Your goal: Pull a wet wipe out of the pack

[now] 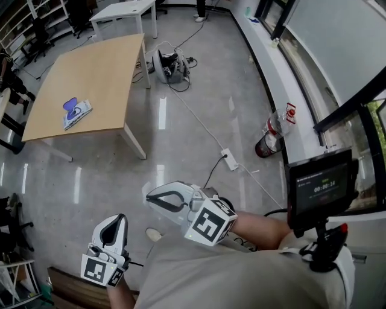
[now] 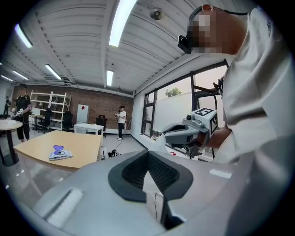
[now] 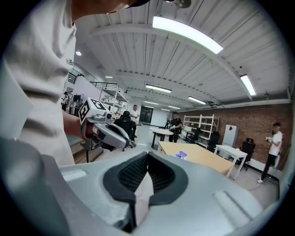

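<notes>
The wet wipe pack (image 1: 76, 113), white with a purple lid, lies on the wooden table (image 1: 96, 66), far from both grippers. It also shows small in the left gripper view (image 2: 60, 153) and the right gripper view (image 3: 180, 156). My left gripper (image 1: 119, 218) is held close to my body above the floor, its jaws shut with nothing in them (image 2: 147, 154). My right gripper (image 1: 149, 196) hangs beside it, also shut and empty (image 3: 147, 156). Each gripper sees the other: the right gripper (image 2: 177, 133) and the left gripper (image 3: 113, 133).
A stretch of shiny floor lies between me and the table. On it are a power strip with cable (image 1: 229, 158), a red extinguisher (image 1: 268, 142) by the window ledge and a device (image 1: 169, 65) beside the table leg. A white table (image 1: 123, 11) stands farther back. People stand in the distance.
</notes>
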